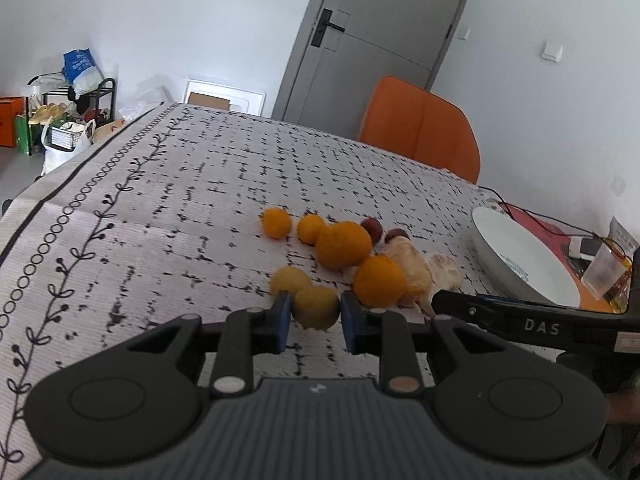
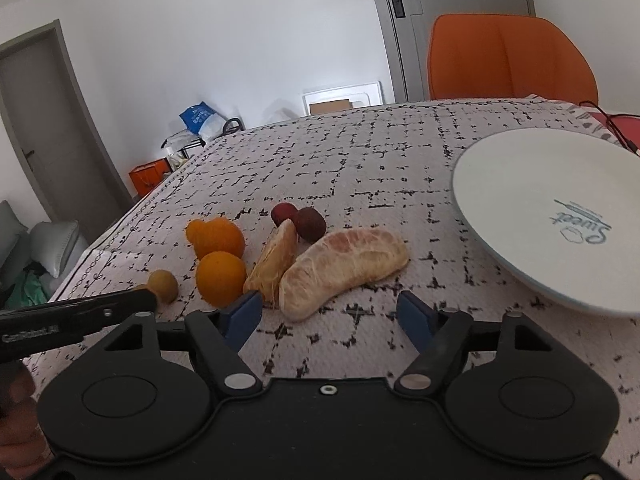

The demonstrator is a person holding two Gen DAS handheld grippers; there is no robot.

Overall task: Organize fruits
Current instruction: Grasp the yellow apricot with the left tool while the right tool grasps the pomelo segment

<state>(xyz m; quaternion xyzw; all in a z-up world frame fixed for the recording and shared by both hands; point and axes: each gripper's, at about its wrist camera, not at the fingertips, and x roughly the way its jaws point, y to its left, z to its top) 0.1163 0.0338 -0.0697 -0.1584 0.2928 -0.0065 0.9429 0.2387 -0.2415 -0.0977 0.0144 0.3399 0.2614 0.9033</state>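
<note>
Now my left hand-held gripper [image 1: 313, 312] brackets the yellow fruit [image 1: 315, 306], pads barely apart from it; right hand-held gripper [image 2: 332, 312] gapes wide before the pomelo segment [image 2: 344, 266].

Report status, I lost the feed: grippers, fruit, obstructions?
Left gripper jaws around a yellow fruit. Right gripper open, short of the pomelo wedge. Plate empty. No obstructions.

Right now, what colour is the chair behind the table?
Orange. The chair shows best in the right wrist view, beyond the table.
</note>
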